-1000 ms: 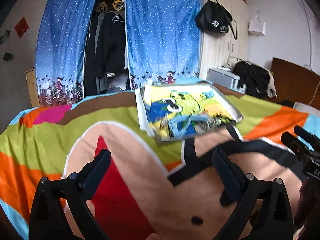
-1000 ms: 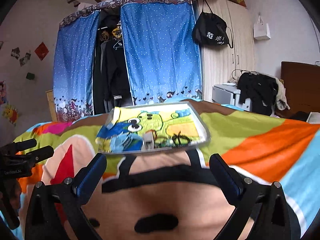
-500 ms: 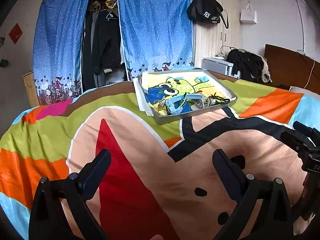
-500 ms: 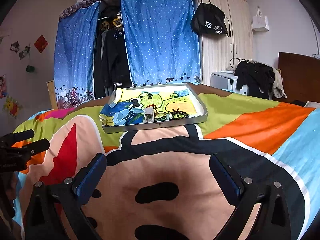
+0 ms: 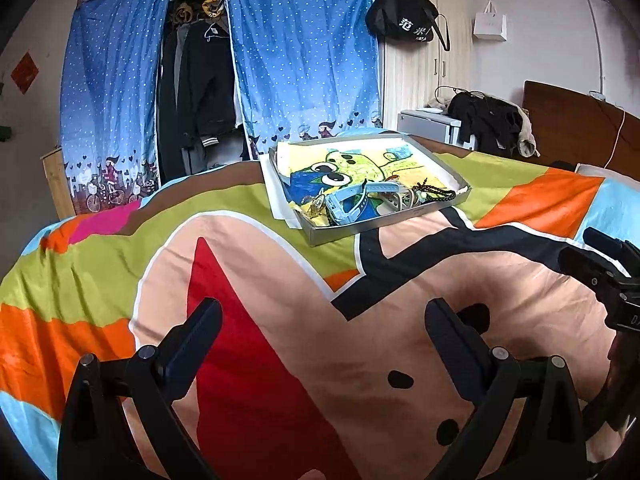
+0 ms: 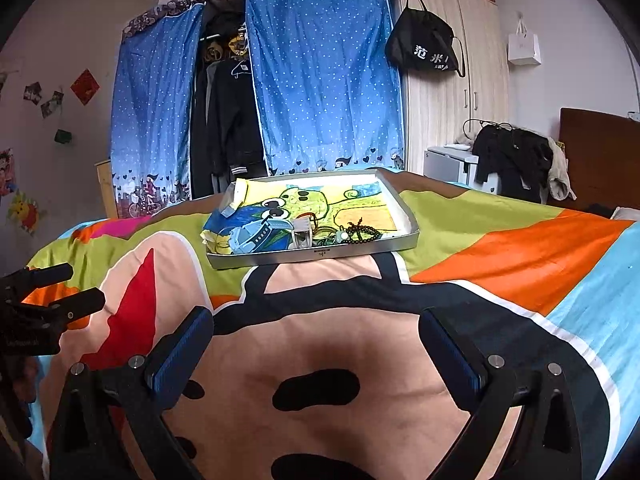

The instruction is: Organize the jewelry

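Two grippers, one in each of my hands, hover over the colourful cartoon bedspread (image 6: 480, 264); my left gripper (image 5: 324, 332) has its fingers spread wide apart with nothing between them, and my right gripper (image 6: 316, 340) is spread just as wide, also empty. Neither touches the jewelry — both are well short of it, on the near side of the bed.

The jewelry lies in a shallow grey metal tray (image 6: 320, 254) resting on the bedspread toward the far side; the tray is lined with a yellow and blue cartoon paper (image 6: 352, 200). All the pieces are bunched along the tray's near edge: a light blue watch (image 5: 346, 204) toward the left, a grey watch strap (image 6: 301, 234) standing up beside it, and a dark beaded bracelet (image 5: 434, 192) toward the right; some smaller bits sit tangled among them, too small to tell apart.

From the left wrist view the tray is far and right of centre, and my right gripper's dark frame shows at the right edge; from the right wrist view the tray is almost straight ahead. Far beyond the bed hang blue dotted curtains (image 6: 320, 80) — and a black bag (image 6: 428, 48) on a pale wardrobe to the right.
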### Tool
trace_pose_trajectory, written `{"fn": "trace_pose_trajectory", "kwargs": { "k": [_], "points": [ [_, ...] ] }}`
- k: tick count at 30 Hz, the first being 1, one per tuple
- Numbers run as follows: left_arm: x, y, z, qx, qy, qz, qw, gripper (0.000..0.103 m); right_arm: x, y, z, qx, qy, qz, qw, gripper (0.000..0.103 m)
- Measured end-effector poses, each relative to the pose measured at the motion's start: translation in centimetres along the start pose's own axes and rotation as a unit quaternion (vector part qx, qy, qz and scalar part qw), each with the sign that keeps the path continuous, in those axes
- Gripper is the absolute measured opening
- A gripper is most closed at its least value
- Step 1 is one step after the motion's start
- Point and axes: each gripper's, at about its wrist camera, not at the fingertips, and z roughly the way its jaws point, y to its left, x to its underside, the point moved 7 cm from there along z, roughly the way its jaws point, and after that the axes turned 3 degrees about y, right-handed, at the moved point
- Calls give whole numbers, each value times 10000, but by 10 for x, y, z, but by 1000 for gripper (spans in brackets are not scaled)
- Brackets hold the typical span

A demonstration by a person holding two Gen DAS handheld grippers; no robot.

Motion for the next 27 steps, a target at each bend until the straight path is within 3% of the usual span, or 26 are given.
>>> {"fn": "trace_pose_trajectory", "kwargs": {
  "k": [27],
  "points": [
    [5, -2, 3, 20, 122, 27, 9999, 99, -4, 1, -1, 18, -31, -40, 10000, 103]
  ]
}}
